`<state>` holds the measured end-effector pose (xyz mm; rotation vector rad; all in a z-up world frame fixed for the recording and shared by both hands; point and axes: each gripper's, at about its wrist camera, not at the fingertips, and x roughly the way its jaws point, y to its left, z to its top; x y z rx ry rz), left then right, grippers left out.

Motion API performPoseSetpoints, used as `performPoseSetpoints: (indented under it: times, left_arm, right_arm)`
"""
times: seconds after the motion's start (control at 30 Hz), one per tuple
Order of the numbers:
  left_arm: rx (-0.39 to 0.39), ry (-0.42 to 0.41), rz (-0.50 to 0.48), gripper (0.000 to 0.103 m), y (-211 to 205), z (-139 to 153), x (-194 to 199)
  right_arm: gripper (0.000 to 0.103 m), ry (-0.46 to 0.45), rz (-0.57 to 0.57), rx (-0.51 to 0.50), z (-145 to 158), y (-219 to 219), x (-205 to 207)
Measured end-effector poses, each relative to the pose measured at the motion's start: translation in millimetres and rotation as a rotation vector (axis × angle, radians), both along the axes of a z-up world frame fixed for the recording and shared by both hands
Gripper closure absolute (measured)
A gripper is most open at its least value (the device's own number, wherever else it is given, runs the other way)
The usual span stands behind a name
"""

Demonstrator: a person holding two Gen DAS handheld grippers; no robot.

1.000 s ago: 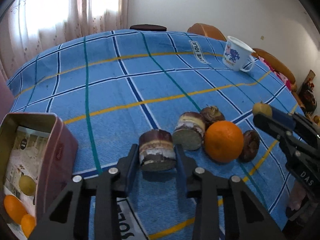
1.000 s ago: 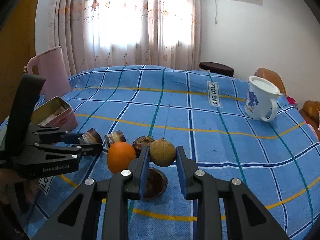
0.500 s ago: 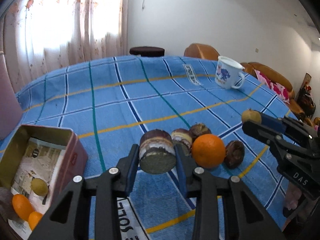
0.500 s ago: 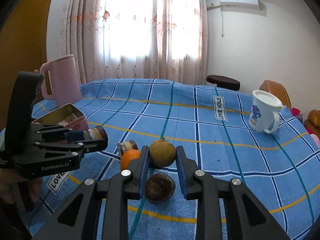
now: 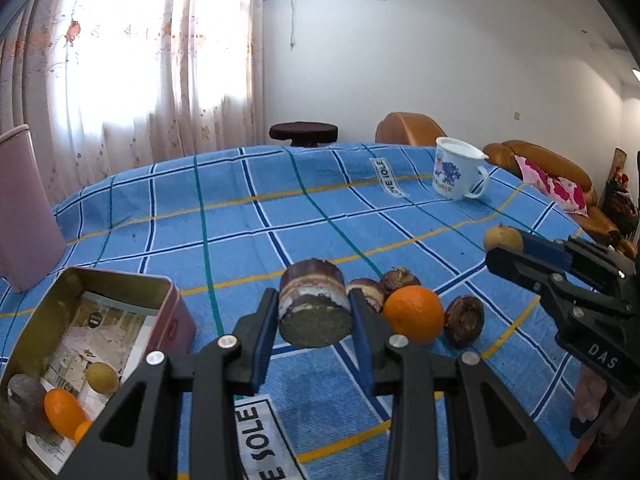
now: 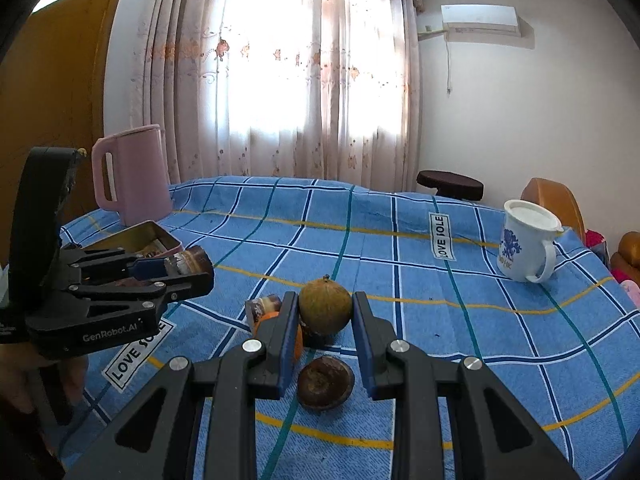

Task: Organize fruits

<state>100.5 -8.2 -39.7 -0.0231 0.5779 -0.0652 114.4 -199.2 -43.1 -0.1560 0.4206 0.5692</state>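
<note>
My left gripper point(image 5: 314, 312) is shut on a short brown sugarcane piece point(image 5: 314, 306) and holds it above the blue checked cloth. It also shows in the right wrist view point(image 6: 188, 268). My right gripper point(image 6: 325, 312) is shut on a round green-brown fruit point(image 6: 325, 306), lifted above the cloth; that fruit also shows in the left wrist view point(image 5: 502, 238). On the cloth lie an orange point(image 5: 414, 314), a second sugarcane piece point(image 5: 366, 290) and two dark brown round fruits point(image 5: 464, 320) point(image 5: 398, 278). An open tin box point(image 5: 178, 316) at the left holds several small fruits.
A white mug with blue print point(image 5: 456, 174) stands at the far right of the table. A pink jug point(image 6: 130, 174) stands at the far left behind the tin box point(image 6: 158, 232). A dark stool point(image 5: 303, 133) and orange chairs point(image 5: 408, 128) stand beyond the table.
Both grippers have risen from the cloth with their loads. The left one lifted the sugarcane piece off the cloth; the right one carried the round fruit higher.
</note>
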Motion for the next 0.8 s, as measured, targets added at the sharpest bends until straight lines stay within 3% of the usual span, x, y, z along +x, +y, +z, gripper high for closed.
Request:
performPoseSetpoints:
  times: [0.8]
  left_arm:
    - [0.021,-0.139,0.026,0.066,-1.1,11.7,-26.6]
  right_arm:
    - [0.075,-0.085,0.017,0.036,6.0,-6.7,-14.5]
